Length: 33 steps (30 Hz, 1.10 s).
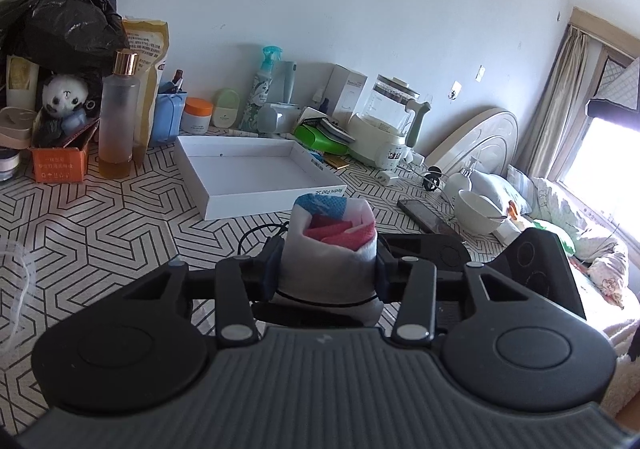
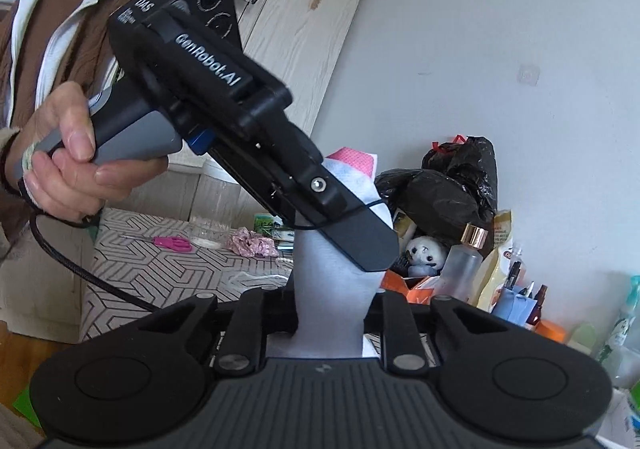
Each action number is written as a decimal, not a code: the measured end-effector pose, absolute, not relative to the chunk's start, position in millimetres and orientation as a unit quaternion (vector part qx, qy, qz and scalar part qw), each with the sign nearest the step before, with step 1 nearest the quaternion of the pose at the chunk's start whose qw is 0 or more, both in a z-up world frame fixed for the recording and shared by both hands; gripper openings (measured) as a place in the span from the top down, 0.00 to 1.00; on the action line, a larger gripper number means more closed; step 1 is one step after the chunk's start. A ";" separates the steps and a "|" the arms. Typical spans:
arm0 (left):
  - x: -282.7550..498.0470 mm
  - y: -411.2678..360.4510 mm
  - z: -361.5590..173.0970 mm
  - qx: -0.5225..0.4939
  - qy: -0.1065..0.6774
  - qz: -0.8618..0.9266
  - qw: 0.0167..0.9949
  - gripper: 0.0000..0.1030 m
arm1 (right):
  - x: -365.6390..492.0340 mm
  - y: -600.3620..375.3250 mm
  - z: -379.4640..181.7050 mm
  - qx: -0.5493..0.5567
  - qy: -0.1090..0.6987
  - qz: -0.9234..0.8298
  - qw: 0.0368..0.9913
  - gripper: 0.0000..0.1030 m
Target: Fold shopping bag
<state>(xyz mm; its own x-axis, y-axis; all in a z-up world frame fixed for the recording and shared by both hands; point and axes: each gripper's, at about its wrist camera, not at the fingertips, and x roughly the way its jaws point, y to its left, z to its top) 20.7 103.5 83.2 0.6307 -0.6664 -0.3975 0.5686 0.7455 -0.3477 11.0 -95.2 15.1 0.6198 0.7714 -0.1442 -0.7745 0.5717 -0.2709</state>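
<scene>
The shopping bag [image 1: 330,249] is a white bundle with red and blue print, folded into a thick roll and held above the patterned table [image 1: 100,229]. My left gripper [image 1: 326,275] is shut on it, a pad pressing on each side. In the right wrist view the bag [image 2: 336,289] rises as a white column between the fingers of my right gripper [image 2: 336,315], which is shut on its lower part. The left gripper [image 2: 360,241] comes in from the upper left, held by a person's hand [image 2: 68,161], and clamps the bag higher up. The bag's pink end [image 2: 352,159] sticks out above it.
A shallow white box [image 1: 248,173] lies on the table beyond the bag. A frosted bottle [image 1: 118,117], an orange carton [image 1: 60,165] and black rubbish bags [image 1: 60,9] stand at the left. A phone [image 1: 428,217], white bowl [image 1: 480,213] and kettle [image 1: 388,129] are right. Pink scissors [image 2: 174,243] lie on the cloth.
</scene>
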 end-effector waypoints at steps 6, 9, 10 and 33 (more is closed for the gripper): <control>22.5 106.2 78.5 -0.109 0.267 -0.350 0.891 0.61 | 6.1 -114.2 17.9 -0.130 0.011 0.417 0.900 0.53; 23.2 105.6 77.3 -0.112 0.269 -0.350 0.890 0.61 | -0.3 -122.6 19.3 -0.121 0.020 0.411 0.903 0.50; 23.4 105.4 77.4 -0.111 0.269 -0.349 0.891 0.61 | -3.4 -123.5 19.2 -0.123 0.015 0.404 0.906 0.47; 26.3 109.0 75.7 -0.113 0.286 -0.351 0.884 0.61 | -15.7 -127.5 10.9 -0.126 0.036 0.426 0.895 0.43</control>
<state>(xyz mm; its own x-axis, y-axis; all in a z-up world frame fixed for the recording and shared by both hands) 26.3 109.0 75.7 0.5901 -0.6859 -0.4258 0.5565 0.7277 -0.4010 -15.7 -127.5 10.9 0.6354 0.7530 -0.1711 -0.7710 0.6060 -0.1959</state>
